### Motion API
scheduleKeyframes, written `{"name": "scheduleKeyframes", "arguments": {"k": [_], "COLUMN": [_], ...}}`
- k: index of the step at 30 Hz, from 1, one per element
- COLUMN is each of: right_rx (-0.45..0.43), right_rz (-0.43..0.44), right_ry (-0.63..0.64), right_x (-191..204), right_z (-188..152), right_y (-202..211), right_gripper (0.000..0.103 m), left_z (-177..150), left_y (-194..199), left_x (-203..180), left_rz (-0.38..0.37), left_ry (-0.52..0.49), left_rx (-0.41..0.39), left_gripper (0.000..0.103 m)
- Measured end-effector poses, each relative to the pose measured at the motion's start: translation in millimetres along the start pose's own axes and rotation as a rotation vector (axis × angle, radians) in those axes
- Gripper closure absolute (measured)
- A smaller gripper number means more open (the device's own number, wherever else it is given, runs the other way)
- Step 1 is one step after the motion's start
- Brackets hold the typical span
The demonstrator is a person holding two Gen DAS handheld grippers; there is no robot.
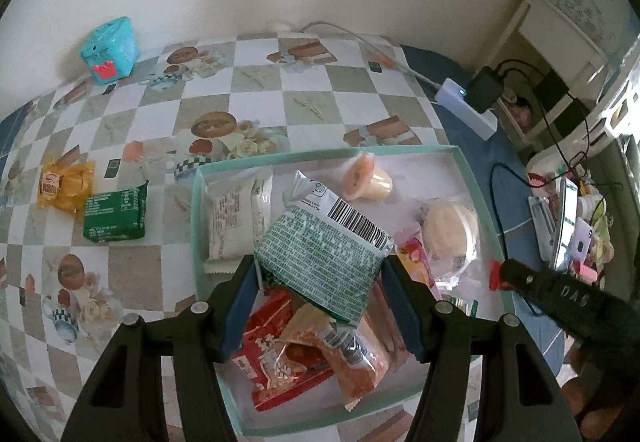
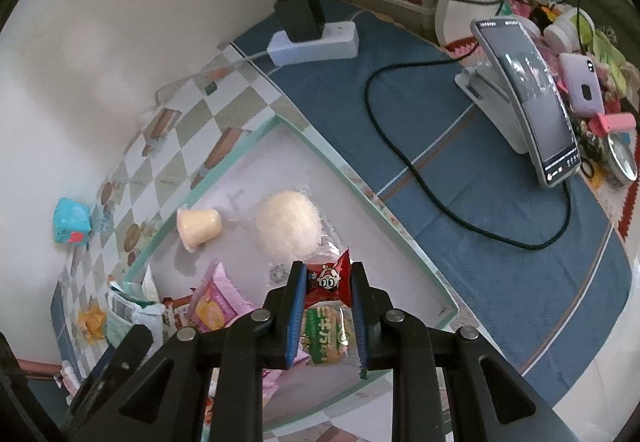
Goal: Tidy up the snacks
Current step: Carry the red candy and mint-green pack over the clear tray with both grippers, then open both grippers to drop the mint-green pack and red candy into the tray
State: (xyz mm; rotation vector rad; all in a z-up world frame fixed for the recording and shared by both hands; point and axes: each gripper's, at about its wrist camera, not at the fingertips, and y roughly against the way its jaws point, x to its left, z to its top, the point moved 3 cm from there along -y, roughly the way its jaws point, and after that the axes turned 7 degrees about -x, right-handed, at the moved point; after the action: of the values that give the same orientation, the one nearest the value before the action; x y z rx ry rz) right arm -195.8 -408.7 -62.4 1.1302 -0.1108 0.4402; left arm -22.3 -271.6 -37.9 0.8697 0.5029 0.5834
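A white tray with a teal rim [image 1: 468, 178] holds several snacks: a white packet [image 1: 236, 218], a red packet [image 1: 272, 358], a pudding cup [image 2: 198, 228] and a round bun [image 2: 288, 224]. My left gripper [image 1: 320, 270] hangs over the tray, shut on a green-and-white barcoded bag [image 1: 320, 250]. My right gripper [image 2: 328, 270] is shut on a small red packet with a cartoon face [image 2: 328, 282], above the tray's right part and a green-lettered packet [image 2: 326, 334]. A yellow packet [image 1: 66, 186] and a green packet [image 1: 116, 216] lie on the checked tablecloth left of the tray.
A teal box [image 1: 108, 50] stands by the wall at the back left. Right of the tray, on a blue cloth, are a power strip with a black charger [image 2: 316, 38], a looping black cable [image 2: 420, 178] and a phone on a stand [image 2: 532, 102]. Small clutter fills the far right.
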Motion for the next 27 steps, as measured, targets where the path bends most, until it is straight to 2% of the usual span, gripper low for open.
{"name": "scheduleKeyframes", "arguments": {"k": [5,12,15,17,19,23,25,27], "right_rx": [0.050,0.065,0.079,0.087,0.097,0.098,0.091,0.085], "right_rz": [-0.014,-0.019,-0.026,-0.030,-0.036,-0.042,-0.039,-0.039], "right_ry": [0.000,0.004,-0.002,-0.007,-0.010,0.001,0.014,0.030], "right_x": [-1.4,-0.2,-1.0,-1.4,-2.4,-1.0,2.5,6.7], "right_z": [-6.0,-8.8,-10.0,-9.7,-10.6,-11.0,-11.5,-12.1], "right_y": [-15.0,-19.2,-21.0,-24.0,-26.1,-26.6,-25.5,-24.5], "right_gripper": [0.080,0.078,0.078,0.074,0.063,0.050,0.037,0.034], "left_z": [2.3,2.4,1.6,1.2,0.2,-4.9,-7.6,-10.4], "left_y": [-0.7,0.3,0.8,1.3,0.5,-4.3,-6.5,-7.2], "left_x": [6.6,11.0,18.3,24.8,31.4,46.9,53.9,61.8], "left_rz": [-0.003,0.014,0.050,0.070,0.092,0.144,0.159,0.172], "left_ry": [0.025,0.034,0.051,0.072,0.095,0.148,0.173,0.200], "left_rx": [-0.004,-0.001,0.007,0.007,0.018,0.051,0.067,0.078], "left_gripper": [0.037,0.035,0.027,0.025,0.025,0.025,0.025,0.025]}}
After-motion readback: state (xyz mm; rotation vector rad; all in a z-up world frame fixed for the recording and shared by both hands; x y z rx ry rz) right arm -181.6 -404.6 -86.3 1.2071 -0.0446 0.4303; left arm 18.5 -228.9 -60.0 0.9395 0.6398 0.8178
